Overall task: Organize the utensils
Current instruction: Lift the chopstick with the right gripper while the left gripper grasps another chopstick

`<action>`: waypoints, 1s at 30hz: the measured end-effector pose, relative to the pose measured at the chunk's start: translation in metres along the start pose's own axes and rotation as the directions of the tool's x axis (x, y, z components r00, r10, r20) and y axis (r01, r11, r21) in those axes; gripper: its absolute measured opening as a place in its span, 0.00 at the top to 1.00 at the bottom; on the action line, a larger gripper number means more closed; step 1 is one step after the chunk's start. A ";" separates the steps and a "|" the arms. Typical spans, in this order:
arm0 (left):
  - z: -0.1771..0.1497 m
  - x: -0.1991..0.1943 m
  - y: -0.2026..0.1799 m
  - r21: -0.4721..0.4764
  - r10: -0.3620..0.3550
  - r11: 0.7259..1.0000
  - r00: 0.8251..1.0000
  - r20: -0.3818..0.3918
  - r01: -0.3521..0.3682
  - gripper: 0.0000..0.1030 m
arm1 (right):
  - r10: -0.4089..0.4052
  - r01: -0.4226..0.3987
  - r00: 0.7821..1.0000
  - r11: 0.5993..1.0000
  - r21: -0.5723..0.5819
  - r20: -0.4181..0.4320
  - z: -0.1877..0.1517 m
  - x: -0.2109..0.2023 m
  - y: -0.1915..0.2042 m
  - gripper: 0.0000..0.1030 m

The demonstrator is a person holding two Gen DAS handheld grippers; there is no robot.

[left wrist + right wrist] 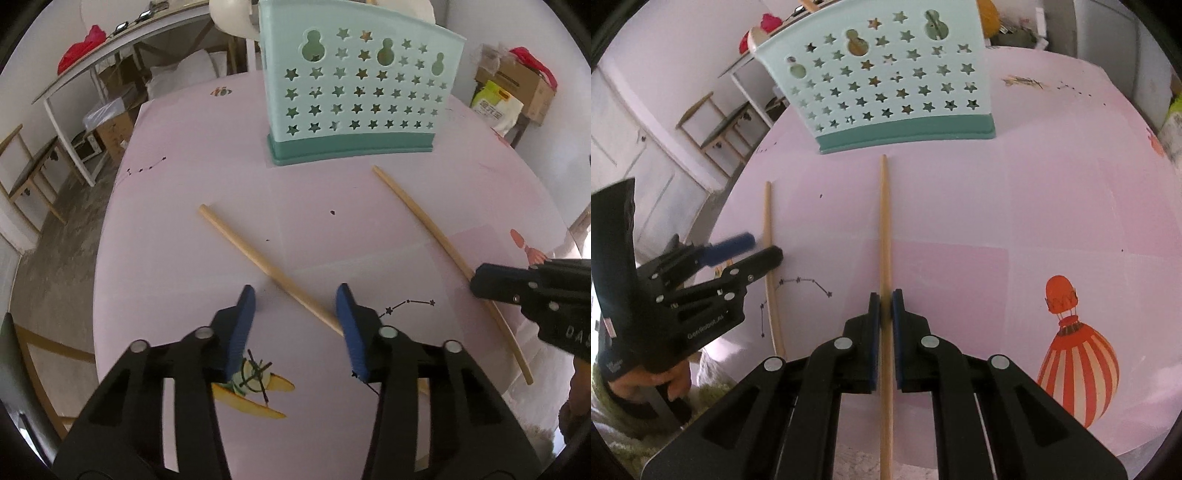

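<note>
Two wooden chopsticks lie on the pink tablecloth (184, 258) in front of a mint-green utensil caddy (351, 92) with star-shaped holes. My left gripper (295, 301) is open, its blue pads straddling the near end of the left chopstick (258, 262) without pressing on it. In the right wrist view my right gripper (885, 304) is shut on the right chopstick (884, 221), which points straight at the caddy (886, 74). The left gripper (764, 247) shows there over the other chopstick (768, 218). The right gripper (480, 284) covers part of its chopstick (417, 214).
The cloth carries prints: a hot-air balloon (1075, 354), a yellow plane (255, 391), dotted constellations. A hand (646, 384) holds the left gripper's handle. Left of the table stand white shelves (74, 122) and a wooden rack; cardboard boxes (517, 85) sit at the far right.
</note>
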State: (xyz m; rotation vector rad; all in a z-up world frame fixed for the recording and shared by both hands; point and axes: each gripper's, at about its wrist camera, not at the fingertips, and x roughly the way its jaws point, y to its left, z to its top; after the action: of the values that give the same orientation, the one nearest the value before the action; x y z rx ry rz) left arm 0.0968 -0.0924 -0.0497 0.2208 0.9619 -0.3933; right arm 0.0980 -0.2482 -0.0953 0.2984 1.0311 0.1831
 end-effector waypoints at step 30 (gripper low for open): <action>0.014 0.006 0.043 -0.026 -0.018 1.000 0.998 -0.068 0.016 0.77 | -0.091 0.093 0.996 0.987 -0.128 0.020 0.029 0.026 0.031 0.92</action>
State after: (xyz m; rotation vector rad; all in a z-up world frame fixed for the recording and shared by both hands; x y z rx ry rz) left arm 0.1285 -0.0599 -0.0468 0.2044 1.0361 -0.3909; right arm 0.1362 -0.2159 -0.0920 0.1346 1.0120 0.1632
